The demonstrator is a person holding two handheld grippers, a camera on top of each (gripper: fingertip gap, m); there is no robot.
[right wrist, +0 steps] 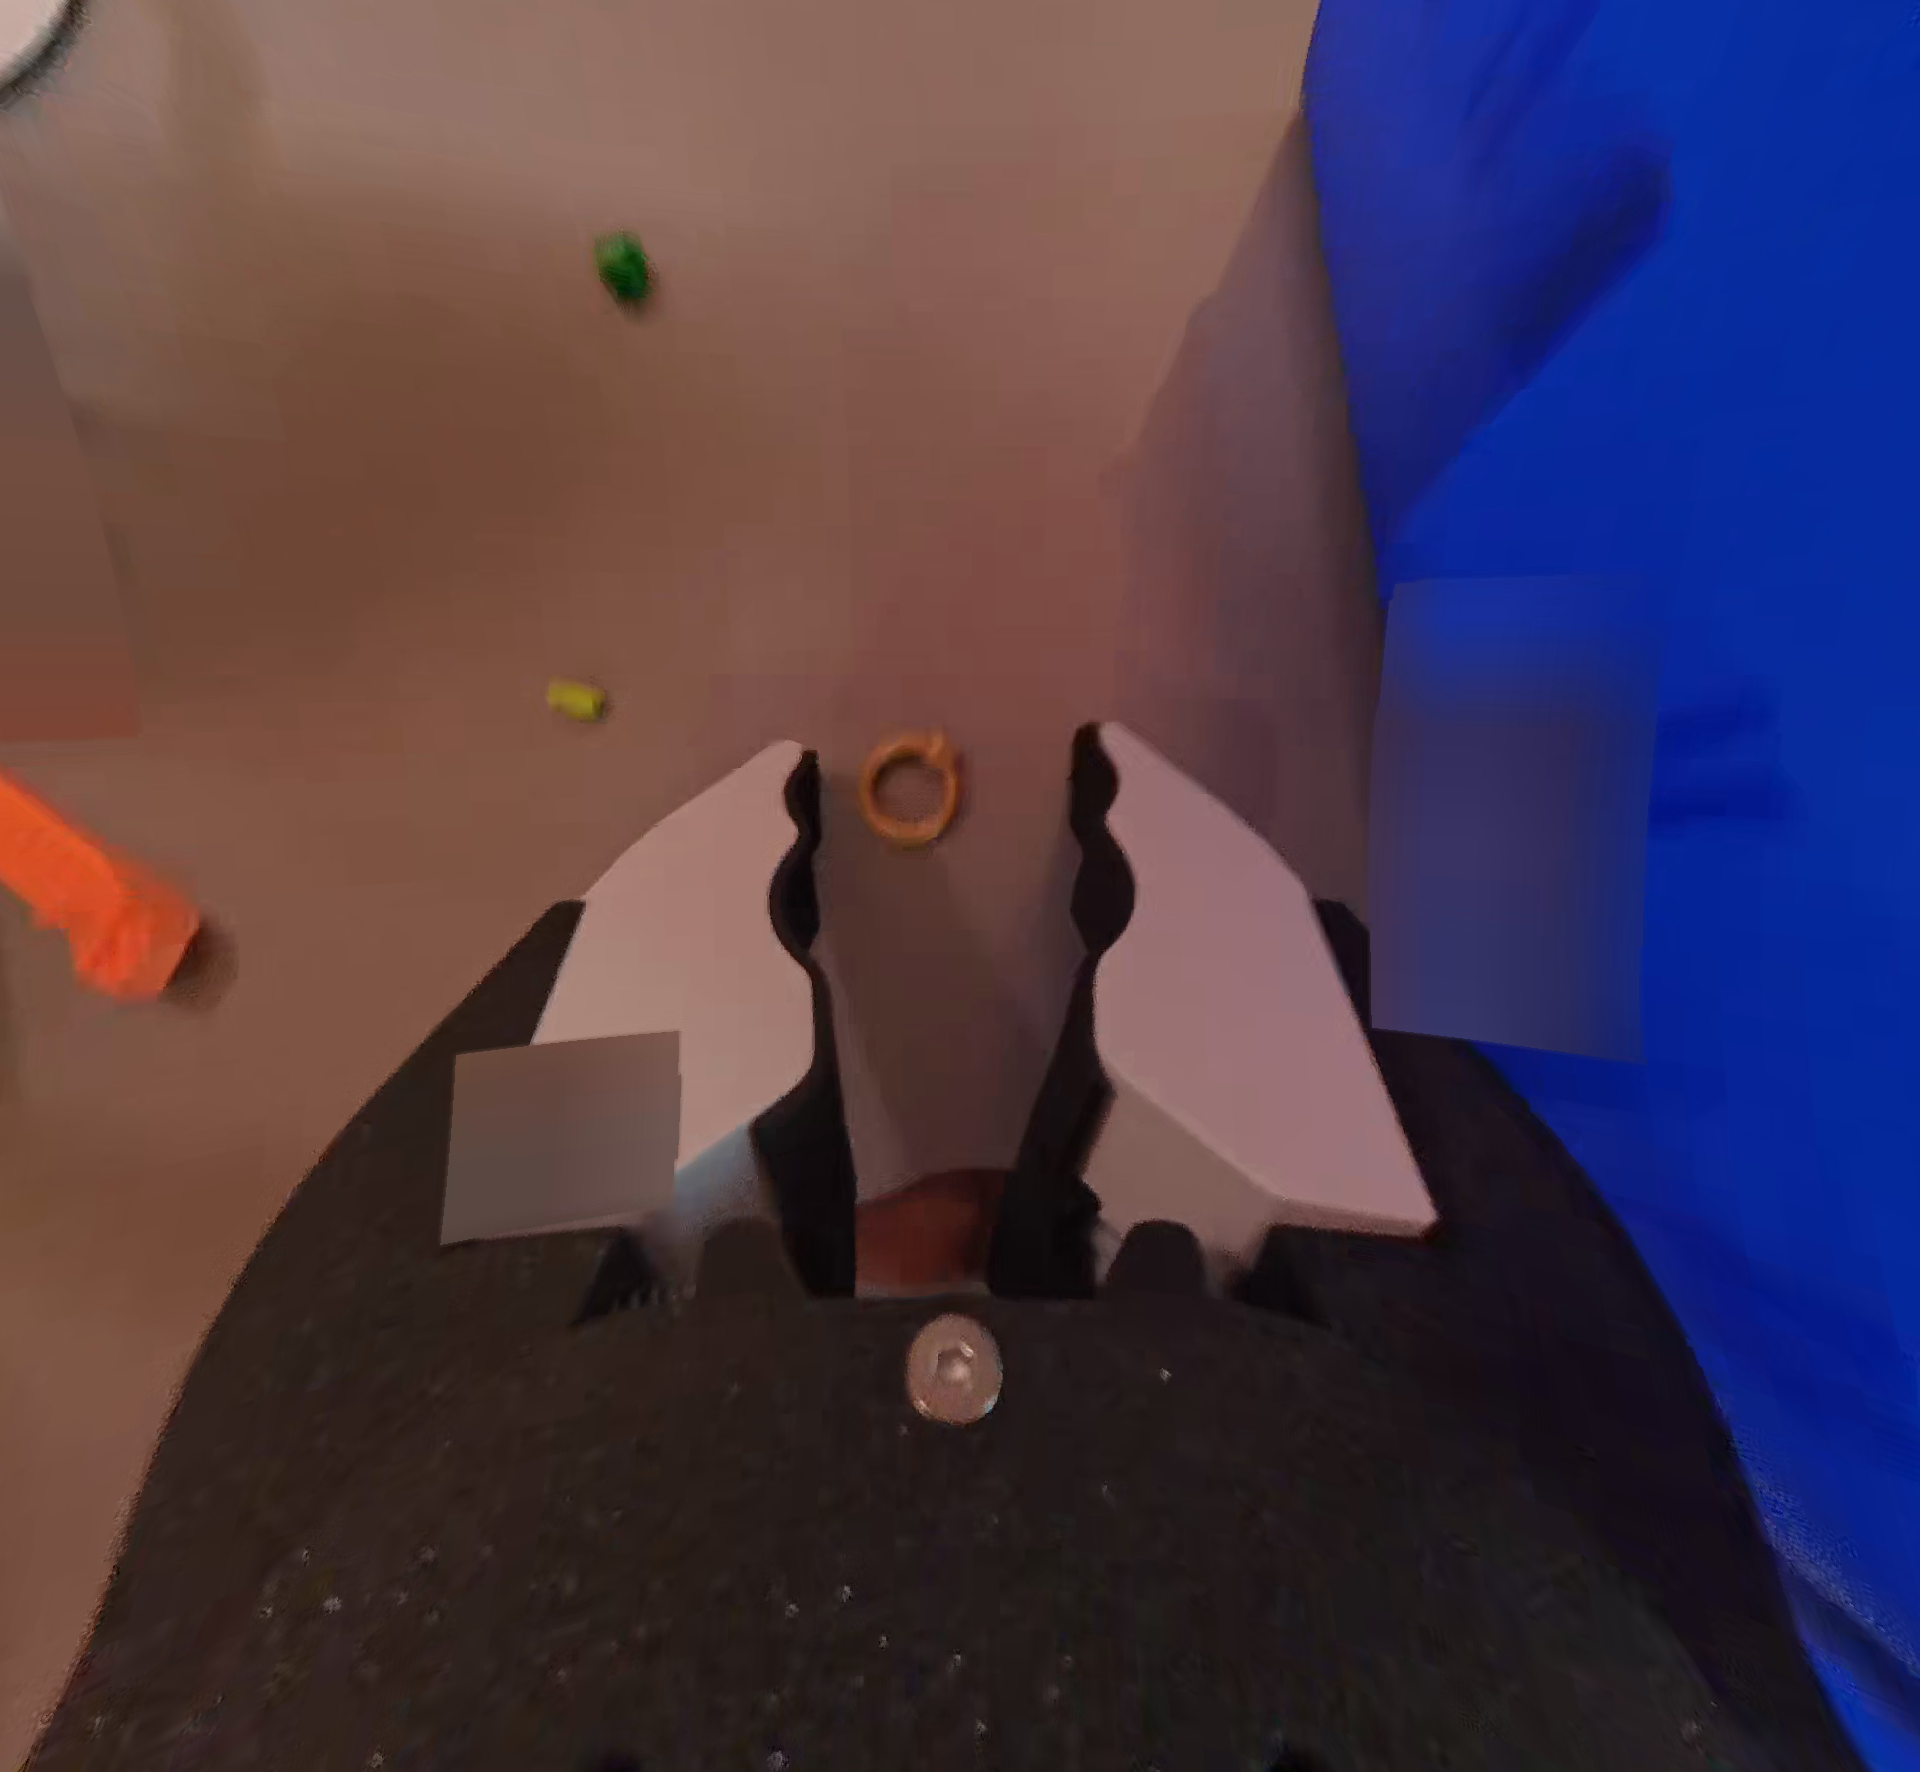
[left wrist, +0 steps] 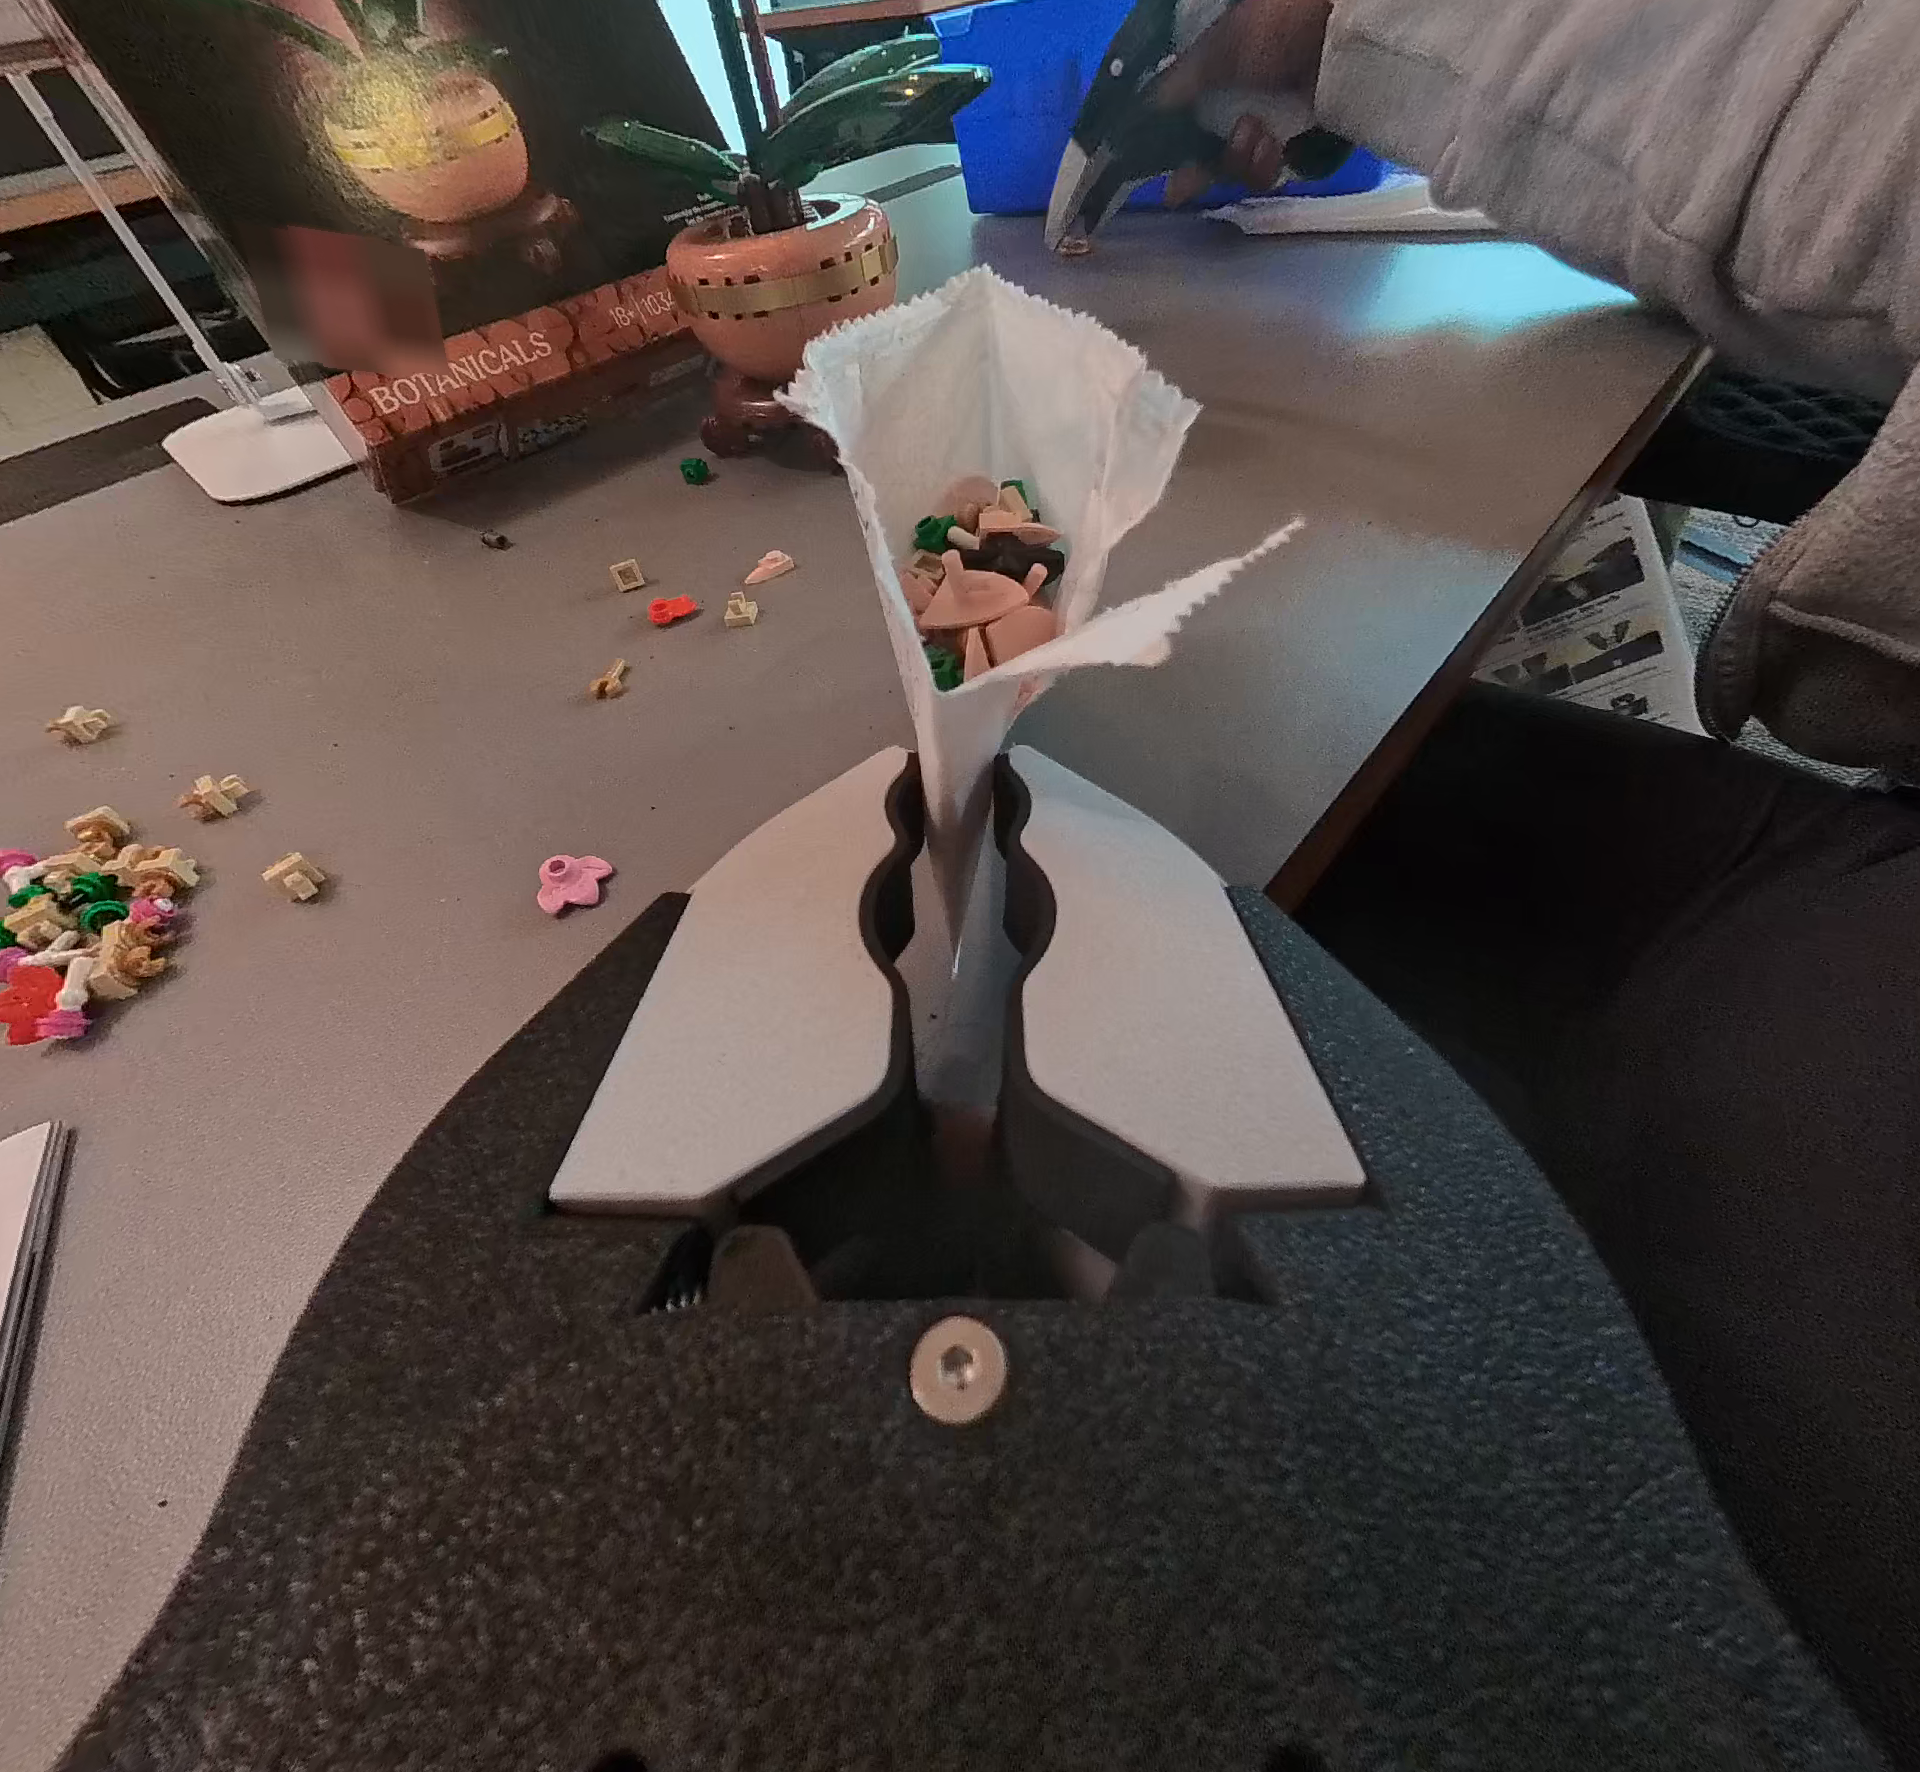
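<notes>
Left gripper [left wrist: 958, 777] clamped on lower end of white paper bag [left wrist: 987, 434], bag upright, top open, small tan, green and dark bricks [left wrist: 982, 579] inside. Right gripper [right wrist: 943, 751] w/ fingers apart, tips low over grey table [right wrist: 727, 268], small gold ring [right wrist: 910, 790] lying betw. them, not gripped. Blue bin [right wrist: 1662, 475] just right of it. Brick flowerpot [left wrist: 781, 278] and loose bricks [left wrist: 94, 922] on table left of bag.

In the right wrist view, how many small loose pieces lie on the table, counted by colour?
Green piece: 1
Yellow piece: 1
Tan ring, seen between the tips of the open right tongs: 1
Orange piece, cut off by the left edge: 1
Total: 4
</notes>
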